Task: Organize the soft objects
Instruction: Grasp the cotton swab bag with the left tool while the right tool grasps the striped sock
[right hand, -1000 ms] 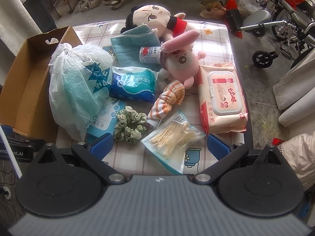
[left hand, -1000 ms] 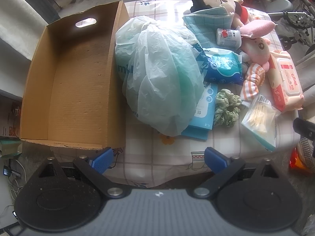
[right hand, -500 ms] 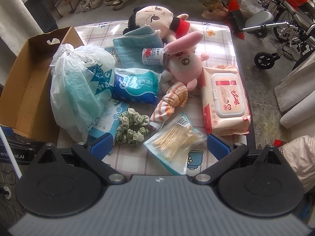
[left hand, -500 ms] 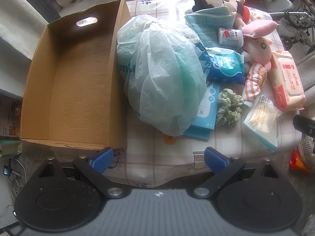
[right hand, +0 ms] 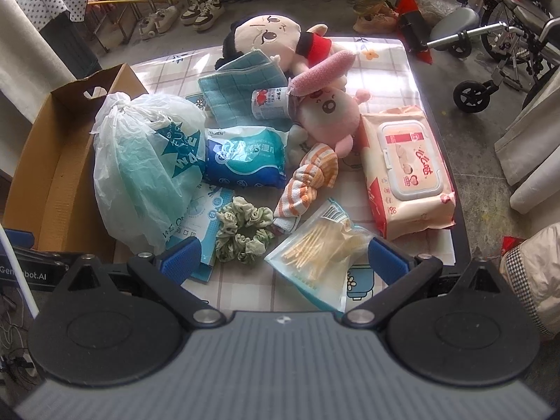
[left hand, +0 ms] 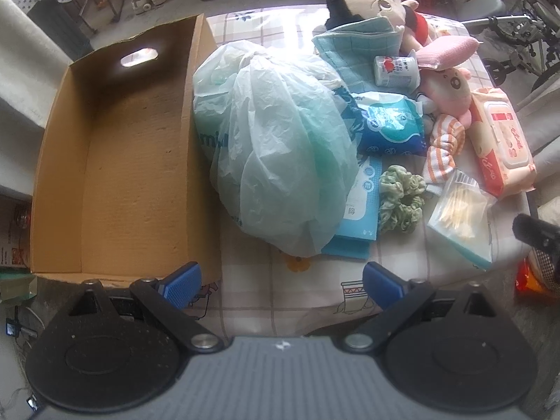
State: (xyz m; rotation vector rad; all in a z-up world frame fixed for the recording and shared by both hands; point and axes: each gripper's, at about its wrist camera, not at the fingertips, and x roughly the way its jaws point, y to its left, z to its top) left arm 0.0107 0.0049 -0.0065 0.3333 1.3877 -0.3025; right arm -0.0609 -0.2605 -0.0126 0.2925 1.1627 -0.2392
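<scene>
A: What are the 2 grippers doing?

B: Both are spread wide with nothing between the blue pads. The left gripper point(left hand: 280, 281) sits at the bottom of its frame, over the near table edge. The right gripper point(right hand: 281, 257) is low in its frame, with the scrunchie point(right hand: 243, 232) and the swab bag point(right hand: 322, 248) lying between its pads in the picture.

A: Where is the box?

B: The box point(left hand: 115, 161) fills the left half of the left view, open on top and bare inside. In the right view it shows only at the left edge.

A: And the soft things?

B: All on the checked tablecloth point(right hand: 385, 73). The knotted plastic bag point(left hand: 276, 147) is in the centre of the left view, touching the box's right wall. Right of it is the blue pack point(right hand: 245, 161), and below that a flat light-blue packet point(left hand: 357, 210) partly under the bag. The striped cloth point(right hand: 309, 183) lies at mid-frame in the right view, just above the swab bag. The pink plush point(right hand: 329, 113) is above that, with a small can point(right hand: 271, 103) against its left side. The teal towel point(right hand: 241, 85) leans on the big-headed doll point(right hand: 269, 35) at the top centre. The wipes pack point(right hand: 407, 171) is on the right side.
</scene>
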